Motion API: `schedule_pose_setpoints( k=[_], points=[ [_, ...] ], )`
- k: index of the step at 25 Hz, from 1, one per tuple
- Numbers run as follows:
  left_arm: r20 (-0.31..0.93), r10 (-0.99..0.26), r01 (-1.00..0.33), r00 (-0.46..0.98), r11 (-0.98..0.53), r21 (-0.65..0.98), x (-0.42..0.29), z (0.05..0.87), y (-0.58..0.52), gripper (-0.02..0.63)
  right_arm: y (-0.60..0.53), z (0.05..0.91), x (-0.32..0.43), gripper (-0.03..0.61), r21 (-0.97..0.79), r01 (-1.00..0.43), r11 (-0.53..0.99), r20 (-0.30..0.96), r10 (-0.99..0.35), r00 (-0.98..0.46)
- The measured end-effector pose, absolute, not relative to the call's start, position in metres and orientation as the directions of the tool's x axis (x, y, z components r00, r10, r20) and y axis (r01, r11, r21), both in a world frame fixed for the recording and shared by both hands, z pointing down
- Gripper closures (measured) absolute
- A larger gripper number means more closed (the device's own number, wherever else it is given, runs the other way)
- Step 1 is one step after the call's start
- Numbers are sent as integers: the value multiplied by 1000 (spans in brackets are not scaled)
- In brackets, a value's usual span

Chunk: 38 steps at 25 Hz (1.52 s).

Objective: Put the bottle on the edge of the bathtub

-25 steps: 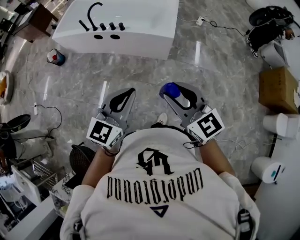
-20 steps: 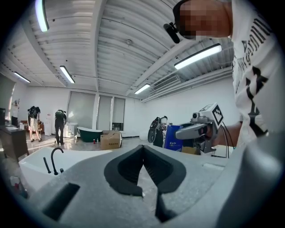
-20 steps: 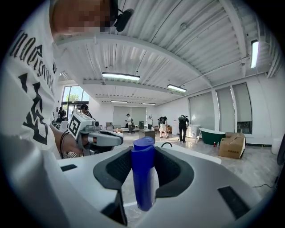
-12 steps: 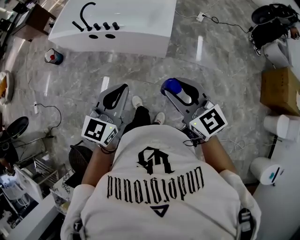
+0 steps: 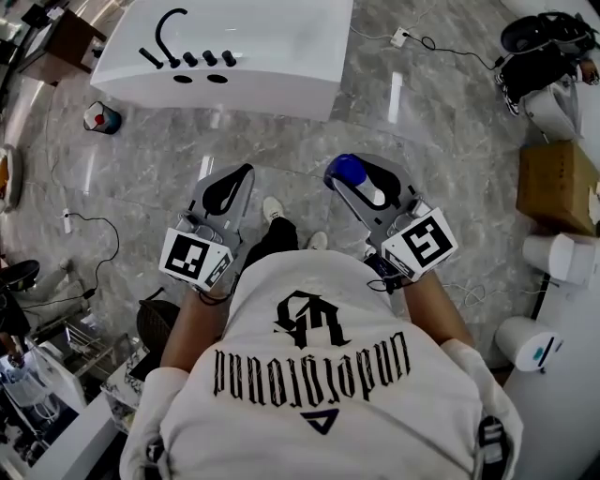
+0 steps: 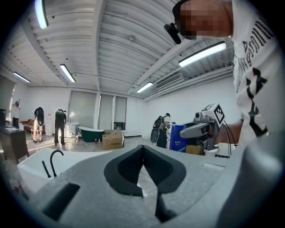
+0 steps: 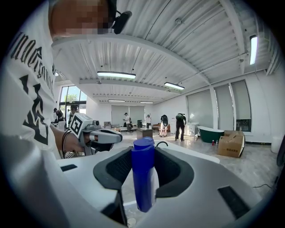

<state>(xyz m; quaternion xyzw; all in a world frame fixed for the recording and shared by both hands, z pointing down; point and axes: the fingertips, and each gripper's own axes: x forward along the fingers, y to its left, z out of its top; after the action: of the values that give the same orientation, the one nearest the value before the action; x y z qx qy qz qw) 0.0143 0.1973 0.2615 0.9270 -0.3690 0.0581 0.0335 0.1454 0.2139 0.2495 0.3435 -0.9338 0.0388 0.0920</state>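
We held both grippers short of the bathtub [image 5: 272, 89], on its near side and well apart from it, above the grey marble floor [image 5: 441, 122]. Our left gripper [image 5: 239, 180] had its jaws clenched, the dark pads meeting at their tips with nothing between them. Our right gripper [image 5: 352, 180], level with the left one and no closer to the bathtub, was grasping the blue bottle [image 5: 347, 171]. In the right gripper view the bottle [image 7: 143, 178] stood upright between the two pads, which pressed on its sides, and its cap rose just above them. So the bottle was in the air and not on the bathtub's edge. Our white shoe [image 5: 272, 206] showed on the floor between the grippers. Farther on lay the bathtub itself, white, with a curved black faucet [image 5: 169, 23] and a row of black knobs [image 5: 202, 58] on its left rim. A small round container [image 5: 98, 117] sat on the floor near the bathtub's left near corner. A cardboard box [image 5: 558, 178] stood well apart to the bathtub's right. Far past the bathtub, the right gripper view showed a dark green tub [image 7: 213, 133].
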Motion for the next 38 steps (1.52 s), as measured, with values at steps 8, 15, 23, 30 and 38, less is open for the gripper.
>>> schedule_pose_setpoints(
  k=[8, 15, 23, 30, 38],
  points=[
    [121, -680, -687, 724, -726, 29, -16, 264, 144, 598, 159, 249, 115, 422, -1, -650, 760, 202, -637, -744],
    [96, -663, -668, 742, -744, 25, -55, 253, 92, 598, 109, 236, 76, 422, 13, -670, 742, 196, -659, -726],
    [83, -621, -624, 780, -782, 12, -84, 248, 66, 598, 71, 228, 41, 422, 22, -697, 717, 181, -689, -702],
    [86, -628, -631, 774, -775, 21, -100, 249, 58, 598, 57, 227, 24, 422, 26, -692, 722, 188, -683, -706],
    [103, -652, -657, 751, -754, 11, -108, 253, 52, 598, 38, 241, 12, 422, 29, -661, 750, 198, -653, -731]
  ],
)
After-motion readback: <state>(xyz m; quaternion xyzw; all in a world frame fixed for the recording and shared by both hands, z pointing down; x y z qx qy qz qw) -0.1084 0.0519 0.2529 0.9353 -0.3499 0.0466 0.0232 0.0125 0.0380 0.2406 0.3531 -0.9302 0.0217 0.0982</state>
